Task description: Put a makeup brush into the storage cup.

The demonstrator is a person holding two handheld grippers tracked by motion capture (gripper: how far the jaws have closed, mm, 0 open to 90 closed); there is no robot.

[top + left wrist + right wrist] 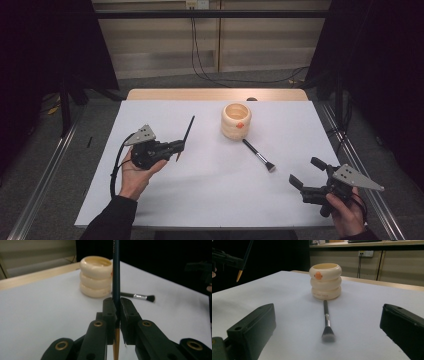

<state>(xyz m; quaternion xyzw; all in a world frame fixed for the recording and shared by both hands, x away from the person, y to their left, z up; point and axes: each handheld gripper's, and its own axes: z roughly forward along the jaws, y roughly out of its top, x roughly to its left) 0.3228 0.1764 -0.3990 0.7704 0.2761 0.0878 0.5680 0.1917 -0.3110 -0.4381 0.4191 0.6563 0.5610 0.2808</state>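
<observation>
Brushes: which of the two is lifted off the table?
The thin dark brush, clamped in the left gripper. The stubby makeup brush lies flat on the table by the cup.

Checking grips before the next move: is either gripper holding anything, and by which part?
The left gripper clamps a thin brush low on its handle; the right gripper is open, empty.
</observation>
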